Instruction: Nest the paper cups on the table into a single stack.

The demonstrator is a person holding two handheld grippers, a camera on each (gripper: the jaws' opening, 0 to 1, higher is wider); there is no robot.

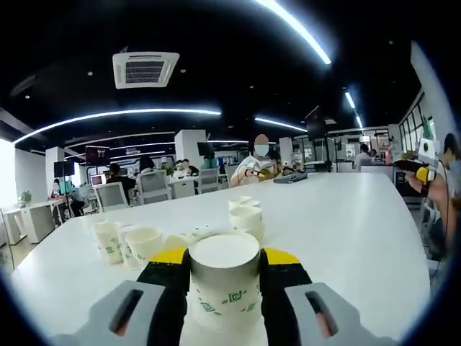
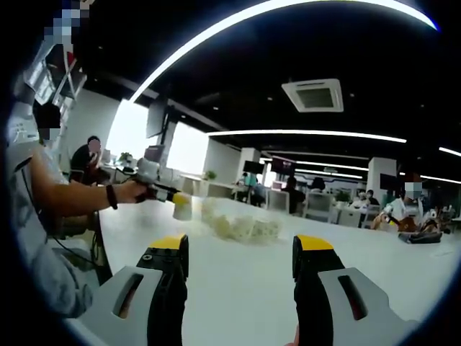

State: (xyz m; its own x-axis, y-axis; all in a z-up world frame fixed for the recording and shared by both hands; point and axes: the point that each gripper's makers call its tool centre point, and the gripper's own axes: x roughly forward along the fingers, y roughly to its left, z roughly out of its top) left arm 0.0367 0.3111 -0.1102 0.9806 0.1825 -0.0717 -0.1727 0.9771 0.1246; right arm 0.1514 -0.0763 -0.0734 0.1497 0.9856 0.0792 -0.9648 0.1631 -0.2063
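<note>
A white paper cup with green print (image 1: pixel 223 285) stands upright between my left gripper's (image 1: pixel 225 258) yellow-tipped jaws, which are shut on it. Beyond it on the white table (image 1: pixel 346 231), loose cups (image 1: pixel 108 239) stand at the left, another cup (image 1: pixel 144 245) is beside them, and a short nested stack (image 1: pixel 246 216) stands further back. In the right gripper view, my right gripper (image 2: pixel 241 249) is open with nothing between its jaws. Further along the table, a person's arm holds the left gripper (image 2: pixel 173 194) with its cup (image 2: pixel 182 209), next to the blurred cluster of cups (image 2: pixel 241 227).
A dark flat object (image 1: pixel 292 176) lies at the table's far end near a seated person (image 1: pixel 256 166). Office chairs (image 1: pixel 153 186) and desks line the far side. The person holding the grippers (image 2: pixel 36 216) stands at the table's end.
</note>
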